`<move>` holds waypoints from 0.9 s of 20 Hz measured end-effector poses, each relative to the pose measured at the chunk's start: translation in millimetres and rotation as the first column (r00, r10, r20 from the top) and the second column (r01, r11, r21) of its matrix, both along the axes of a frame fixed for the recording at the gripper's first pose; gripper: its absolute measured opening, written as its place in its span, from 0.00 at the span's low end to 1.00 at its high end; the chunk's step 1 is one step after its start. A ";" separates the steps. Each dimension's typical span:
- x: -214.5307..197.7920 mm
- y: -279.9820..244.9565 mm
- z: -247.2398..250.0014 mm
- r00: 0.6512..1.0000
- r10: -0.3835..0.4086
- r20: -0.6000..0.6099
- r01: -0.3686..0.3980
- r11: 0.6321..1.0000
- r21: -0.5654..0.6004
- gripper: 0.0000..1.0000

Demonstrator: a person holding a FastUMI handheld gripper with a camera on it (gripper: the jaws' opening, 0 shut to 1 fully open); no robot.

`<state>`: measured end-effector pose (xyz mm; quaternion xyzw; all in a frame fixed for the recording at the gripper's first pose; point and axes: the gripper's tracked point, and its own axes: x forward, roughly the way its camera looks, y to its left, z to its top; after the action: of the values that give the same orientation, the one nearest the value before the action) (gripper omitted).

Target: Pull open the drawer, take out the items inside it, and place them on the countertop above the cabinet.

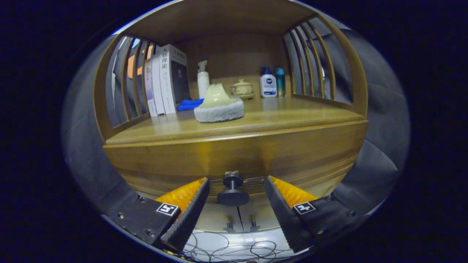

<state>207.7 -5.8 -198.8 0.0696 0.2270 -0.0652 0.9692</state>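
Observation:
A wooden cabinet fills the view, its drawer front (234, 157) shut under the countertop (278, 120). A dark round knob (233, 190) sticks out of the drawer front. My gripper (237, 184) is open, with one finger on each side of the knob and a gap left to both. The fingertips reach almost to the drawer front. What the drawer holds is hidden.
On the countertop stand upright books (166, 82), a white pump bottle (203, 78), a yellow-green and grey brush-like object (218, 106), a blue cloth (189, 105), a lidded cup (242, 88), and two bottles (272, 82). Slatted sides enclose the shelf. Two small knobs (239, 227) and cables (234, 248) lie below.

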 end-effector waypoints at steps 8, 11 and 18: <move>-81.0 -9.8 80.9 0.991 0.079 0.104 -0.081 0.996 0.019 0.99; -110.4 -10.8 133.0 0.975 0.123 0.185 -0.127 0.992 0.008 0.99; -201.4 -9.9 233.1 0.912 0.174 0.372 -0.168 0.985 -0.047 0.98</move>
<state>6.3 -15.7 34.2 0.0537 0.0423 0.0328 0.9971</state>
